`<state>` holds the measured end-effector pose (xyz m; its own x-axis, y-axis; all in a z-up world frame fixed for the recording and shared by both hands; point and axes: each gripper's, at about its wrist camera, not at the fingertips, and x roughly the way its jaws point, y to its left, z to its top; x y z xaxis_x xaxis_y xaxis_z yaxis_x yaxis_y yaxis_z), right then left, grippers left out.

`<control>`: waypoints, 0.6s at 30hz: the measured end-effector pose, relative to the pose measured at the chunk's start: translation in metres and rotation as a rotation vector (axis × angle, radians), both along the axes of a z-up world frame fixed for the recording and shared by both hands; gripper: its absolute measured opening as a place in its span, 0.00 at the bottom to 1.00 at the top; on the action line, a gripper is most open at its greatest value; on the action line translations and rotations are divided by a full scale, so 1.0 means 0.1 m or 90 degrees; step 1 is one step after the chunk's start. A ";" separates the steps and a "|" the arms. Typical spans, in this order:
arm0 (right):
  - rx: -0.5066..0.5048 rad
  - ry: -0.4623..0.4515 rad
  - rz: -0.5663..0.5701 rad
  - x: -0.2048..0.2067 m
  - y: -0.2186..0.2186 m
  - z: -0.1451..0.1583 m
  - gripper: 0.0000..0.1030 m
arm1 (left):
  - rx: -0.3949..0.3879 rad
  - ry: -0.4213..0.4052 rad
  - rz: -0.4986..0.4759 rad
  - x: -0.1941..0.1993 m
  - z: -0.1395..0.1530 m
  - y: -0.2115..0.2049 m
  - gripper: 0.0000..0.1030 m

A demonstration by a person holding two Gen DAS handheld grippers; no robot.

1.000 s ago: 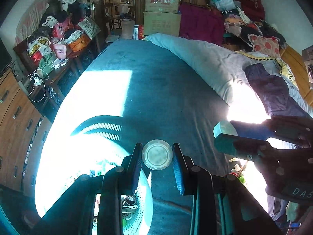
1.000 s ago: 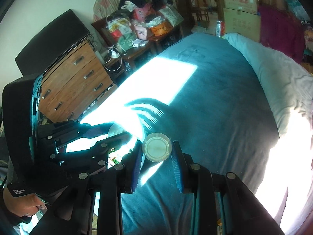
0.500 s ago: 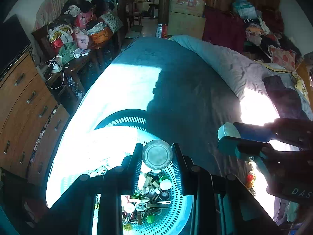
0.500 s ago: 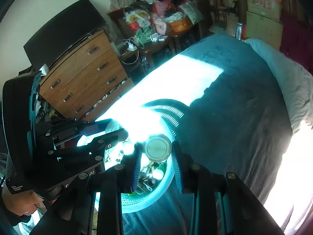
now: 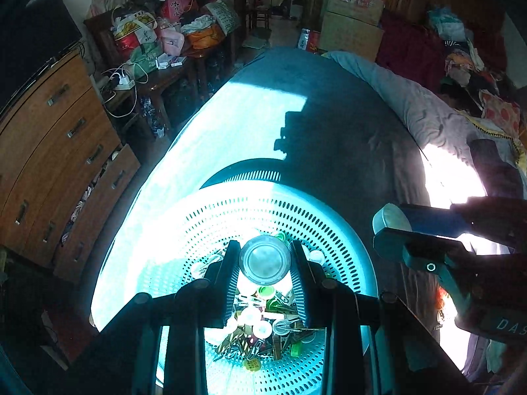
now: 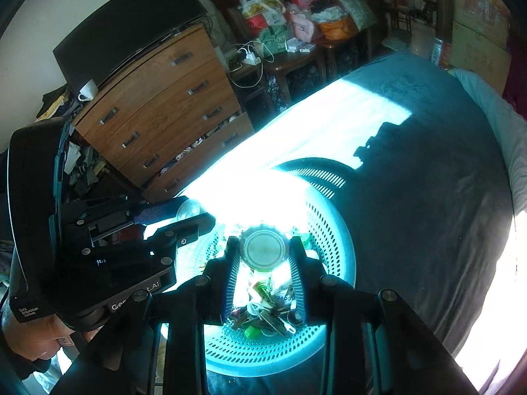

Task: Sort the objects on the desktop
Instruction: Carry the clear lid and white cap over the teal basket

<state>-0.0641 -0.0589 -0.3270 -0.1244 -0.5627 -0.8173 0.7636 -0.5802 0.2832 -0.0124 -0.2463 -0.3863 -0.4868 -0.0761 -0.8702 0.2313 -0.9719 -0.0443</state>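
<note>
A pale turquoise basket [image 5: 332,230] dotted with small round holes is sitting on a dark teal bedspread [image 5: 329,105], holding green [image 6: 252,331], yellow [image 5: 252,364] and white [image 5: 262,328] oddments, while a brown wood-grain dresser [image 6: 171,105] is standing left of the basket.

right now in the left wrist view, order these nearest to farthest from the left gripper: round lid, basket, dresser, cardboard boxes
1. round lid, clamped between the left gripper fingers
2. basket, directly under and around the gripper
3. dresser, off to the left past the bed edge
4. cardboard boxes, at the far end of the room, top centre
</note>
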 end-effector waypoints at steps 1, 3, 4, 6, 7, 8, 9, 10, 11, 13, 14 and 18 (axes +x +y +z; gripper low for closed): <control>0.004 -0.003 0.004 0.02 -0.03 -0.03 0.29 | 0.003 -0.007 0.002 0.02 -0.04 0.00 0.30; 0.010 -0.013 0.008 0.05 -0.08 -0.09 0.29 | 0.007 -0.021 0.003 0.05 -0.13 -0.02 0.30; 0.014 -0.018 0.011 0.06 -0.09 -0.13 0.29 | 0.008 -0.027 0.004 0.05 -0.18 -0.03 0.30; 0.024 -0.027 0.014 0.09 -0.15 -0.19 0.29 | 0.019 -0.043 0.007 0.00 -0.28 -0.04 0.30; 0.028 -0.033 0.015 0.10 -0.16 -0.23 0.29 | 0.023 -0.049 0.009 0.04 -0.34 -0.03 0.29; 0.032 -0.037 0.016 0.11 -0.17 -0.26 0.29 | 0.025 -0.057 0.010 0.05 -0.39 -0.04 0.29; 0.036 -0.040 0.016 0.13 -0.18 -0.28 0.29 | 0.026 -0.061 0.011 0.14 -0.43 -0.05 0.30; 0.040 -0.044 0.016 0.14 -0.18 -0.31 0.29 | 0.027 -0.065 0.012 0.13 -0.46 -0.07 0.30; 0.043 -0.046 0.017 0.15 -0.18 -0.33 0.29 | 0.030 -0.070 0.014 0.14 -0.49 -0.08 0.30; 0.047 -0.051 0.017 0.16 -0.18 -0.37 0.29 | 0.033 -0.075 0.016 0.15 -0.51 -0.08 0.30; 0.049 -0.055 0.017 0.16 -0.18 -0.38 0.29 | 0.034 -0.077 0.017 0.15 -0.53 -0.08 0.29; 0.049 -0.064 0.015 0.13 -0.22 -0.41 0.29 | 0.038 -0.081 0.018 0.10 -0.58 -0.19 0.30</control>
